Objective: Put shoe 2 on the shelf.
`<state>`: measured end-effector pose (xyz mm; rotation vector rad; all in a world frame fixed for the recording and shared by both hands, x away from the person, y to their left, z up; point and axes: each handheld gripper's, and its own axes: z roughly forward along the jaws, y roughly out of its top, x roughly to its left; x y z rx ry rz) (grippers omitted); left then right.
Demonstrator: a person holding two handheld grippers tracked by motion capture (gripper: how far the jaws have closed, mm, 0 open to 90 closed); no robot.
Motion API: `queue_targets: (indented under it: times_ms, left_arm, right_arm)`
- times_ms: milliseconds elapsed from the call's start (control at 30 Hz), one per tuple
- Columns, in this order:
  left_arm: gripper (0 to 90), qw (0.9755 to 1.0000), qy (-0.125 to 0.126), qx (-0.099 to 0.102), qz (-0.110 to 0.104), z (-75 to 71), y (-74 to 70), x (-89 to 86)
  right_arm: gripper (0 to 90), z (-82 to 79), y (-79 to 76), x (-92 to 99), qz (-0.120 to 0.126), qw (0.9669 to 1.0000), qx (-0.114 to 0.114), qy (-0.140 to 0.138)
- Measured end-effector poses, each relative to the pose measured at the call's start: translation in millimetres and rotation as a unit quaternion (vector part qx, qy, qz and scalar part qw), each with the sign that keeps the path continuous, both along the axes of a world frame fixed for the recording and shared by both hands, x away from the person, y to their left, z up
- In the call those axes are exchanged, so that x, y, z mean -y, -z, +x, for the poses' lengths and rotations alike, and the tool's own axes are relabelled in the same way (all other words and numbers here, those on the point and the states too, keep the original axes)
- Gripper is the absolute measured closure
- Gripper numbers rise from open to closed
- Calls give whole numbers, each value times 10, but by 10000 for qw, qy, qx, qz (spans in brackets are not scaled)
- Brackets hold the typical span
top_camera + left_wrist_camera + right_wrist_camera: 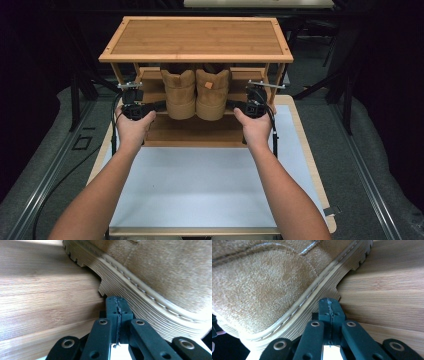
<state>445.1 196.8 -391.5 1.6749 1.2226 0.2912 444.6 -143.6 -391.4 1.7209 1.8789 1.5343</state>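
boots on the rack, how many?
2. Left boot and right boot stand side by side on the rack's middle shelf, heels toward the person. The top board may hide more behind.

We find no readable text, brand, number or sign. The right boot (212, 93) carries a small orange patch (208, 85) at its heel, too small for us to make out any lettering. The suede and ribbed soles in both gripper views are unmarked.
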Motion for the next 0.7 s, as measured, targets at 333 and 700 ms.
queue_targets:
  times_ms: [333,700]
  left_arm:
    - [888,9998,184,61,-15,-144,-78,-55]
    - [864,9992,338,76,199,-350,-102,-181]
  right_arm:
    - [900,-110,-72,57,-177,9997,62,-124]
    - [896,-309,-118,223,-394,9989,99,-219]
